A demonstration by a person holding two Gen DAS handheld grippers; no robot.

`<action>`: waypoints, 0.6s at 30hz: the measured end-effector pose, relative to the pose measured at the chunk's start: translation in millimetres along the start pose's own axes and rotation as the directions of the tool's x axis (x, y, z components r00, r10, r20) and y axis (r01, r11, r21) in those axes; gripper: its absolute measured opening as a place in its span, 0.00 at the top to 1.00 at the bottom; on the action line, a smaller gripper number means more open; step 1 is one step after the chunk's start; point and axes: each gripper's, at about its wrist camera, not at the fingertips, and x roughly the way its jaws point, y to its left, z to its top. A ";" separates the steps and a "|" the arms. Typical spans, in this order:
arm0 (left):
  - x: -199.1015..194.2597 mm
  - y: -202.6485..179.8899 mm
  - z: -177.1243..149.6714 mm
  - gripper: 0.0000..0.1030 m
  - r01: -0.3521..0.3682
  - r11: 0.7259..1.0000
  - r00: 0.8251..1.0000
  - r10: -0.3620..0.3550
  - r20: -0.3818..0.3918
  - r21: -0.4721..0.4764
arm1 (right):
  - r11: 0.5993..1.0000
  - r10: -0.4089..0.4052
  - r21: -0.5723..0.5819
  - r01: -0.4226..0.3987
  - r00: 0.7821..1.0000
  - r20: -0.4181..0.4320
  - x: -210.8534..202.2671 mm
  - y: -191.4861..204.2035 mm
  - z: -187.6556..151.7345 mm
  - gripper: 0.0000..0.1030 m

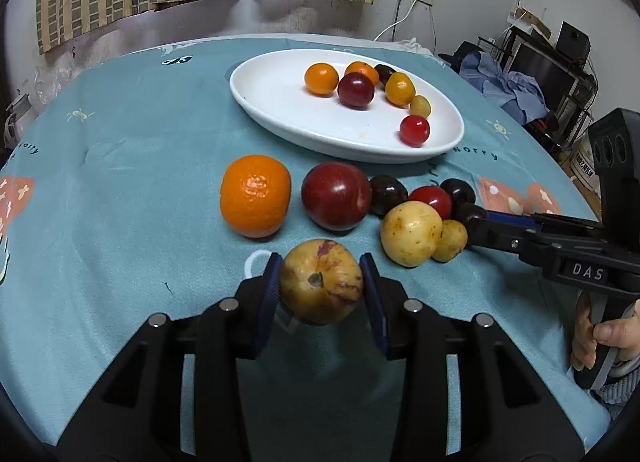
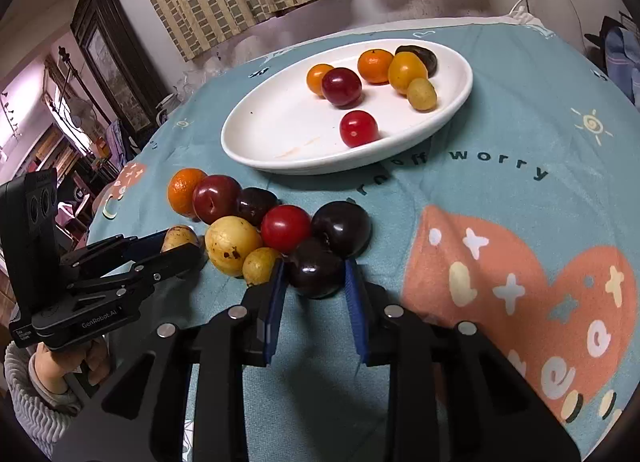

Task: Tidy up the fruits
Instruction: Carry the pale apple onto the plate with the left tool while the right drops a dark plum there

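Observation:
My left gripper (image 1: 321, 286) is shut on a yellow fruit with purple streaks (image 1: 320, 281), just above the cloth. My right gripper (image 2: 314, 274) is shut on a dark plum (image 2: 314, 269) at the near end of a cluster of fruit. On the cloth lie a mandarin (image 1: 255, 195), a red plum (image 1: 336, 195), a large yellow fruit (image 1: 411, 232), a small yellow one (image 1: 451, 240), a red tomato (image 2: 285, 228) and more dark plums (image 2: 341, 228). The white oval plate (image 1: 280, 102) holds several small fruits, among them a red tomato (image 1: 414, 130).
The table has a teal cloth (image 1: 120, 182) with printed words and a pink heart (image 2: 520, 282). A wall with a curtain stands behind the table. Shelves and clothes stand to the right (image 1: 520, 78).

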 end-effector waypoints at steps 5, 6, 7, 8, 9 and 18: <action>-10.1 -1.4 -1.1 0.61 0.010 1.000 0.999 -0.010 0.045 0.000 | 0.999 0.033 0.014 -0.033 0.998 0.056 -21.7 0.5 -0.6 0.72; -15.6 -1.6 0.8 0.61 0.019 1.000 0.998 -0.019 0.060 -0.004 | 0.999 0.037 0.013 -0.038 0.996 0.075 -28.5 1.2 1.0 0.72; -20.8 -2.4 2.8 0.61 0.019 1.000 0.997 -0.018 0.077 -0.006 | 0.999 0.041 0.012 -0.042 0.994 0.101 -36.8 1.9 3.6 0.71; -26.5 -3.3 5.8 0.61 0.016 1.000 0.995 -0.016 0.095 -0.008 | 0.999 0.045 0.008 -0.046 0.990 0.132 -46.6 4.0 7.1 0.71; -33.2 -4.5 12.6 0.61 0.031 0.999 0.993 -0.029 0.118 -0.012 | 0.999 0.045 0.003 -0.046 0.988 0.150 -52.1 5.6 10.5 0.71; 6.1 -9.3 90.7 0.61 0.044 0.999 0.995 -0.046 0.086 0.017 | 1.000 -0.001 0.009 0.000 0.987 0.161 -28.7 -1.9 91.9 0.71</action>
